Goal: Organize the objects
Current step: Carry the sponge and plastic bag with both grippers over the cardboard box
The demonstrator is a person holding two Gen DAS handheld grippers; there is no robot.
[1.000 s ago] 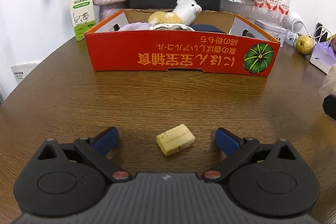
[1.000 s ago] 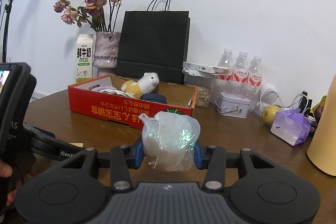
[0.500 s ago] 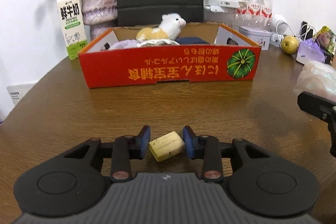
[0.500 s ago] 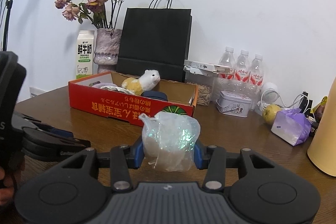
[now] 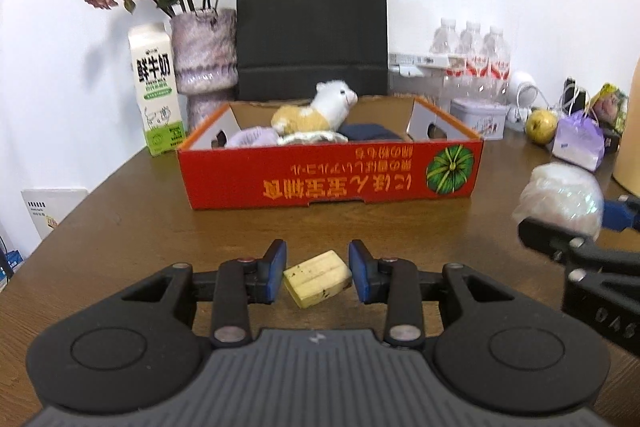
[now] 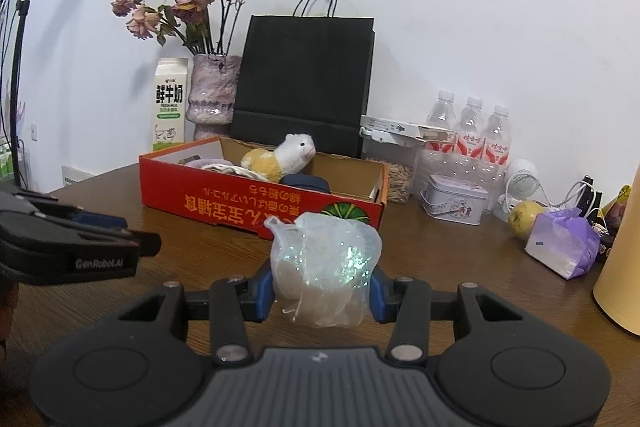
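A small pale yellow block [image 5: 318,279] sits between the blue pads of my left gripper [image 5: 318,275], which is shut on it just above the brown table [image 5: 120,227]. My right gripper [image 6: 324,285] is shut on a clear plastic bag [image 6: 324,267] holding something white, off to the right of the left one; the bag [image 5: 560,205] also shows at the right of the left wrist view. Ahead stands the open red cardboard box [image 5: 328,173] [image 6: 240,201] with a plush alpaca [image 5: 316,113] and soft items inside. The left gripper's side [image 6: 80,243] shows in the right wrist view.
Behind the box stand a milk carton [image 5: 156,91], a vase of dried roses [image 5: 202,55] and a black paper bag [image 5: 312,27]. At the back right are water bottles [image 6: 474,143], a tin [image 6: 456,199], a pear [image 6: 524,217], a purple bag [image 6: 564,245] and a tan container [image 6: 624,267].
The left jaws closed from wide open onto the yellow block, then the gripper rose a little with it and the view tilted up. The right gripper kept still with its bag.
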